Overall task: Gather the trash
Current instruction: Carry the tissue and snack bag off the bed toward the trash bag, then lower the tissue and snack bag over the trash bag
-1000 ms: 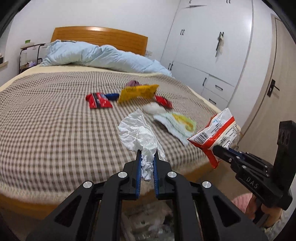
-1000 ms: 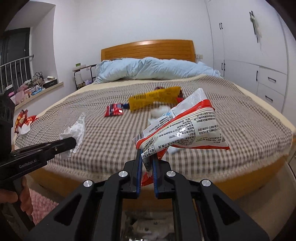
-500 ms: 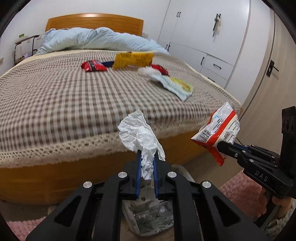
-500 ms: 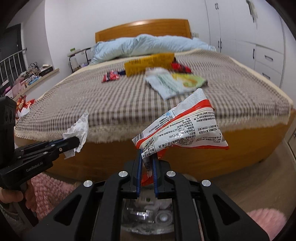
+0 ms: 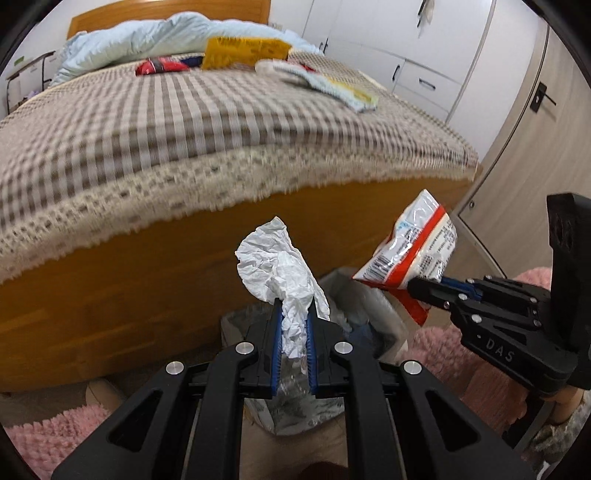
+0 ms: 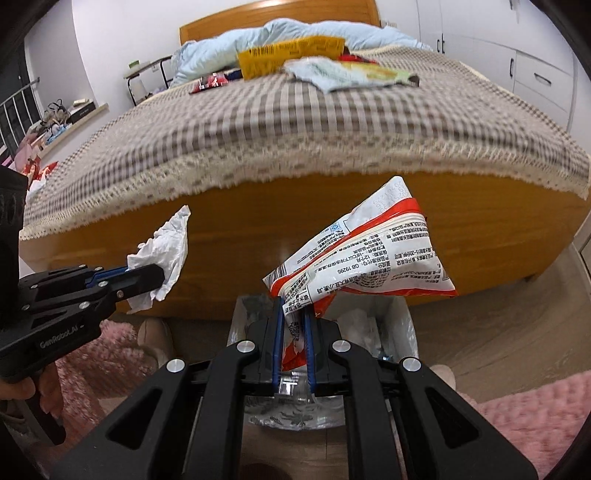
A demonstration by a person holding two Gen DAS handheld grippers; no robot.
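The left tool (image 5: 293, 314) is squeezed tight on a crumpled white tissue (image 5: 280, 273). The right tool (image 6: 293, 321) is squeezed tight on a red and white snack bag (image 6: 365, 254). Both hang above a trash bin (image 6: 406, 325) with a clear liner, on the floor by the foot edge of the bed (image 5: 184, 122). More wrappers (image 5: 243, 51) lie on the bed near the blue blanket (image 5: 147, 33).

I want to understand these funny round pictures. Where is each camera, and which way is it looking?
Left wrist: on the left claw, facing its tissue, the bin, the bed.
Right wrist: on the right claw, facing its snack bag; a hand shows.
Both see both claws, bin, bed.
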